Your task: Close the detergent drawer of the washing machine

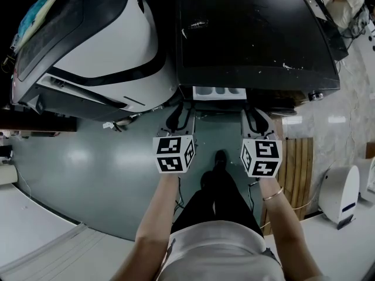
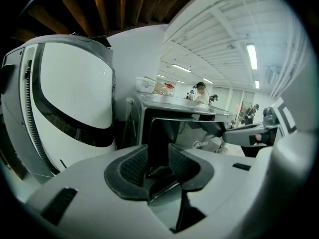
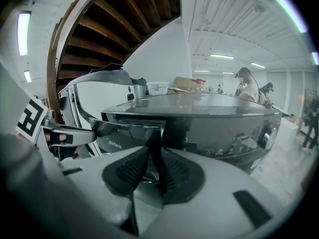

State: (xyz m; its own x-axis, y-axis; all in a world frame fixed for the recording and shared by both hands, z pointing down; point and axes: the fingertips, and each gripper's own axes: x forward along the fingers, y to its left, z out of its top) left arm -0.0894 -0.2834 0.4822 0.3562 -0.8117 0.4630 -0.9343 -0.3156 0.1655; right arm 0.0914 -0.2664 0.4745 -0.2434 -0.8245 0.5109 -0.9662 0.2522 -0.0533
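Note:
The black washing machine (image 1: 252, 34) stands ahead of me, and its detergent drawer (image 1: 217, 92) sticks out of the front with pale compartments showing. My left gripper (image 1: 179, 115) hovers just below the drawer's left corner. My right gripper (image 1: 258, 117) is just below its right side. Both are open with nothing between the pads. In the left gripper view the jaws (image 2: 158, 166) point at the dark drawer front (image 2: 172, 128). In the right gripper view the jaws (image 3: 153, 169) stand a narrow gap apart, aimed at the drawer's right corner (image 3: 132, 121).
A large white and grey machine (image 1: 99, 34) stands close on the left. A wooden slat mat (image 1: 296, 163) and a white appliance (image 1: 340, 195) lie at the right. My own legs and shoe (image 1: 220, 157) are below the drawer. People work in the background (image 2: 201, 91).

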